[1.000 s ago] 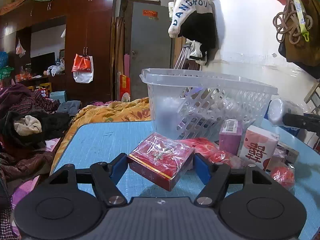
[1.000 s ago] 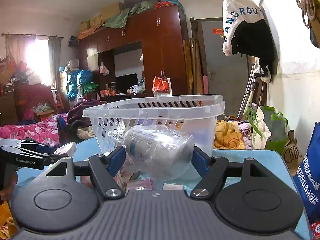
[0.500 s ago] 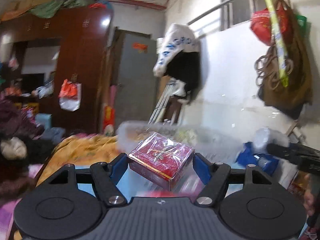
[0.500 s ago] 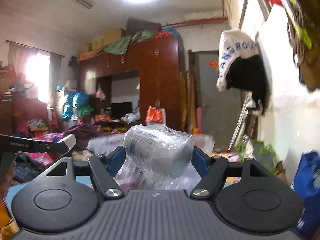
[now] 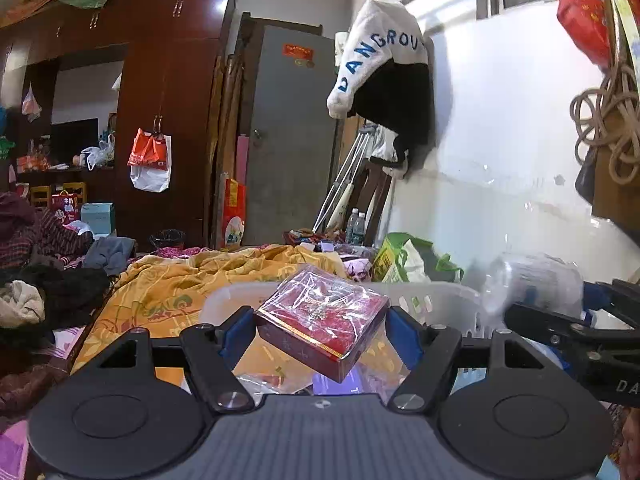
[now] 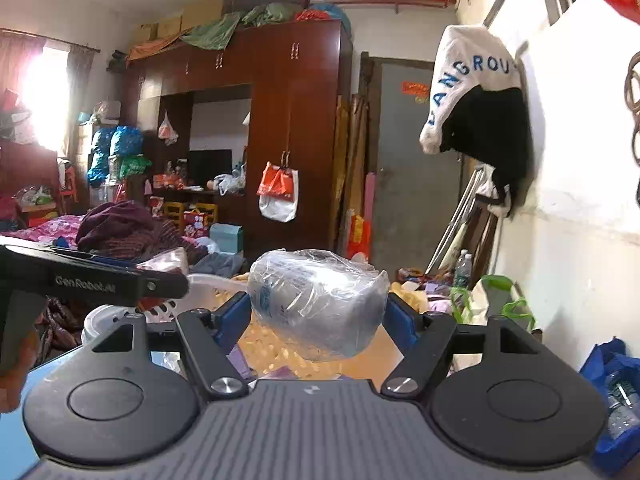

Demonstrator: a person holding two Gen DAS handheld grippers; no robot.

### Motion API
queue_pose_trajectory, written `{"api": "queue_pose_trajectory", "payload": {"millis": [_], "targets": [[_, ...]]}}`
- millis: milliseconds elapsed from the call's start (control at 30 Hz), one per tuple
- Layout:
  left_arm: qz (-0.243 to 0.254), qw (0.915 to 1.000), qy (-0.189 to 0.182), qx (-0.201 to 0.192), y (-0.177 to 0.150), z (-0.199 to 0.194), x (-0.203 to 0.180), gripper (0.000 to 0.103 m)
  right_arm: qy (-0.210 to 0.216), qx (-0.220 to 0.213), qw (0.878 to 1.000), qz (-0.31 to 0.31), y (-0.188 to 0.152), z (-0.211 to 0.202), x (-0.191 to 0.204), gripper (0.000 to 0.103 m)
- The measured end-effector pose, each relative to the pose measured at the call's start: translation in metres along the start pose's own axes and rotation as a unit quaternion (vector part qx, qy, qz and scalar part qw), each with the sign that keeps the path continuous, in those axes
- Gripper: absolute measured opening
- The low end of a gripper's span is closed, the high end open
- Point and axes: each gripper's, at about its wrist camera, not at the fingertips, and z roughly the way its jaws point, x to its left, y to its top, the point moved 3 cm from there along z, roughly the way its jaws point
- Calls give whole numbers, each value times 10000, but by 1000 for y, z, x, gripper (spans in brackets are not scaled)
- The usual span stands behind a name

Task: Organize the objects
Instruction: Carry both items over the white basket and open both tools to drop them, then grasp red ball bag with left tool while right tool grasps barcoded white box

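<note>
**Operator:** While both loads hang over the white basket [image 5: 436,300], I'll take stock. My left gripper [image 5: 320,326] is clamped on the red box [image 5: 324,316], a blue pad on each side, with the box turned cornerwise and its near corner dipping toward six o'clock. My right gripper [image 6: 316,312] is squeezing the plastic-wrapped bundle [image 6: 316,304] across its middle.

**Spotter:** How do you expect them to handle?

**Operator:** The box looks stiff and light, but its cellophane is glossy, so I judge it could slip or swivel between the pads. A flat-side grip would be steadier than this diagonal one. The bundle looks soft; its wrap crinkles and bulges past the pads, so a mid-body hold seems right, though too much squeeze may crush it.

**Spotter:** Room to move?

**Operator:** In the left view the basket rim runs from about nine to three o'clock just behind the box, with packets already lying inside below it. The right gripper and its bundle sit at three o'clock, near. In the right view the left gripper's finger [image 6: 96,282] crosses at nine o'clock, close. I think the risk is the two rigs knocking together over one opening, so I'd release one load at a time.
</note>
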Motion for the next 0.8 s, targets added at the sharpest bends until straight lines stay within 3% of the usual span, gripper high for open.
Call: {"api": "queue_pose_trajectory", "payload": {"millis": [100, 167, 300, 433, 533, 633, 733, 800], "targets": [[166, 9997, 184, 30, 1, 4, -2, 81, 38, 149, 9998, -126, -6, 3, 6, 81], [294, 9987, 381, 172, 3, 5, -3, 86, -44, 22, 9999, -153, -7, -5, 8, 103], [290, 9991, 295, -2, -1, -15, 1, 86, 224, -155, 9994, 193, -16, -41, 1, 103], [237, 9990, -10, -366, -28, -67, 3, 90, 376, 28, 9988, 309, -58, -74, -6, 103], [170, 9996, -147, -188, -69, -93, 6, 92, 409, 513, 9971, 378, -97, -78, -12, 103], [-122, 9995, -84, 266, -101, -91, 15, 92, 296, 1083, 9904, 804, -119, -76, -21, 103], [-280, 9983, -179, 488, -119, -86, 20, 92, 621, 1192, 9870, 886, -125, -78, -21, 103], [-237, 9981, -138, 557, -124, -79, 21, 92, 628, 1182, 9880, 766, -125, -79, -18, 97]]}}
